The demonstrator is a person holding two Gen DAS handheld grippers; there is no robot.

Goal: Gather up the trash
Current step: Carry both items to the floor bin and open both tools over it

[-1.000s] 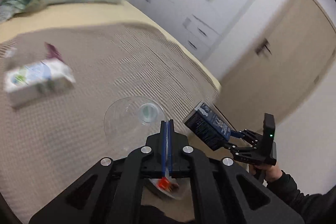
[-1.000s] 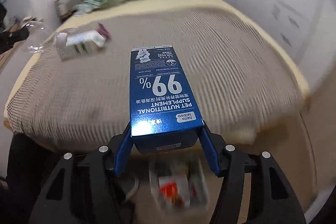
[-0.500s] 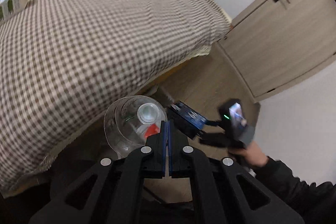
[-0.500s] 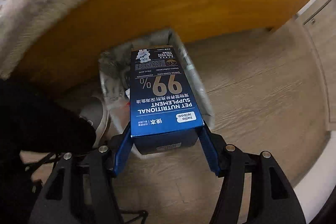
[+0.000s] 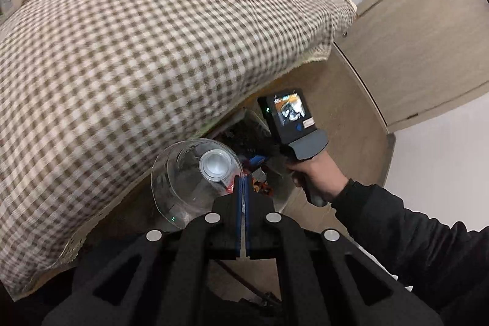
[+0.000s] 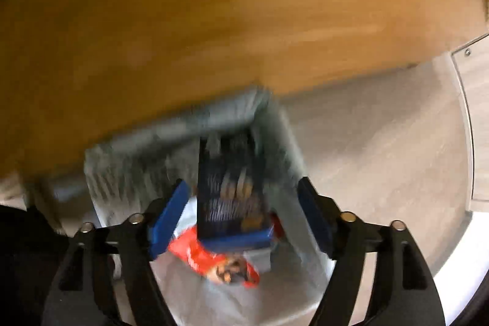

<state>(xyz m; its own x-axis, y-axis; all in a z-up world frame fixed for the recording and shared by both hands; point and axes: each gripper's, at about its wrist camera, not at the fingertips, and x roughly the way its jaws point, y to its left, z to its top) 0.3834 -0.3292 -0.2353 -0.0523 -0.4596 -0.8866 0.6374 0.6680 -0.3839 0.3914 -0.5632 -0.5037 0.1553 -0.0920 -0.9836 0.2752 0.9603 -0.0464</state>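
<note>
Left wrist view: your left gripper (image 5: 243, 184) has its jaws clenched on the rim of a clear, round plastic bottle (image 5: 195, 177), held beside the checked brown-and-white bed cover (image 5: 146, 45), above the lined bin.

Right wrist view: your right gripper (image 6: 241, 214) has just been spreading its jaws; the blue rectangular cardboard box (image 6: 230, 191) sits loose between them, clear of both pads, over the grey-lined trash bin (image 6: 171, 139) with a red snack wrapper (image 6: 214, 260).

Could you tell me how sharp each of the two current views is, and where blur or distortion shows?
Right wrist view: heavy motion blur smears the blue box, the bin liner and the red wrapper; only the right gripper stays crisp. Left wrist view: mostly sharp, mild blur on the checked bedspread; fisheye bends the door; the clear bottle is legible.
</note>
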